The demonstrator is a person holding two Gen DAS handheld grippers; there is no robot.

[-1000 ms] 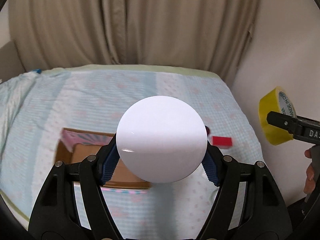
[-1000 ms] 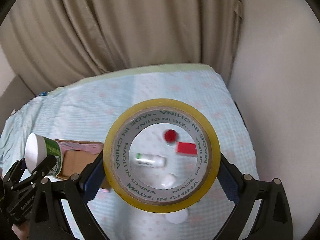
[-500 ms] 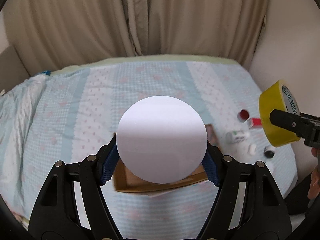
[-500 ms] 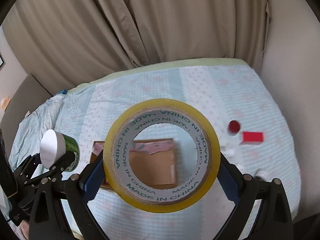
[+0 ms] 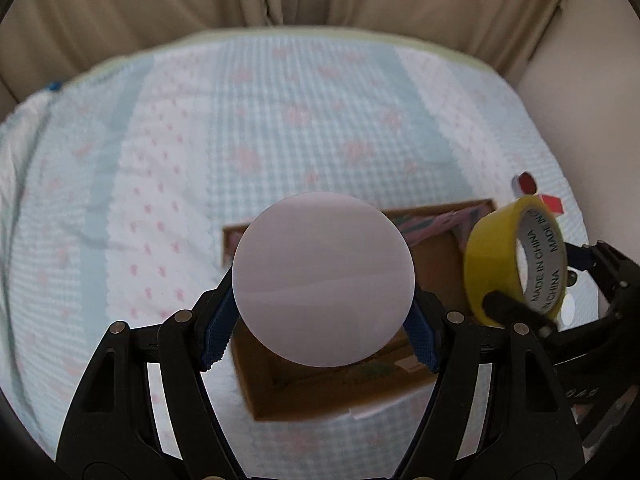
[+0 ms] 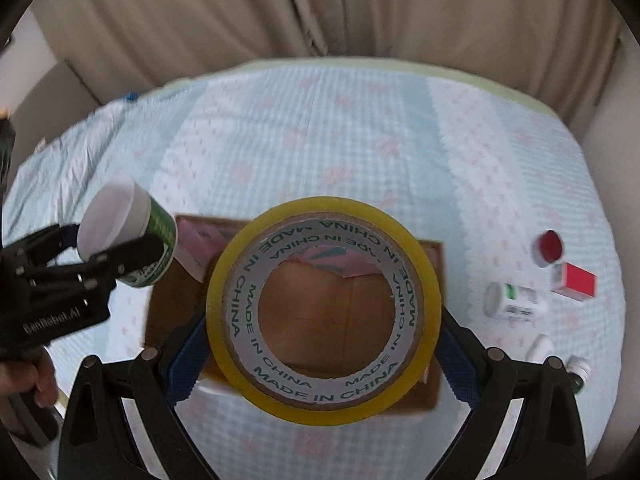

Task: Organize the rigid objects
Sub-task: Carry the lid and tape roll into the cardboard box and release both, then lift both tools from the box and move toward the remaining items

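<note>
Both grippers are tipped steeply downward over the bed now. The left gripper (image 5: 323, 322) has its blue pads (image 5: 218, 334) pressed on either side of a white-lidded jar (image 5: 322, 279), whose flat round lid faces the camera and fills the space between the fingers. From the right wrist view that same jar (image 6: 128, 236) shows a green label around its side. The right gripper (image 6: 322, 346) pinches a roll of yellow tape (image 6: 323, 306) across its width, blue pads on both flanks, "MADE IN CHINA" printed round the grey core.

A second ago the cardboard box (image 6: 328, 312) sat off to the lower left of both views; now it lies directly beneath both grippers, and its brown floor shows through the hole in the tape. The two grippers have closed in on each other too: the tape (image 5: 516, 264) now hangs just right of the left gripper, over the box's right edge.

Off to the right of the right gripper, on the checked blue bedcover (image 6: 320, 140), sit a red cap (image 6: 550, 245), a red-and-white small box (image 6: 576, 280) and a white bottle (image 6: 514, 300) lying on its side.
</note>
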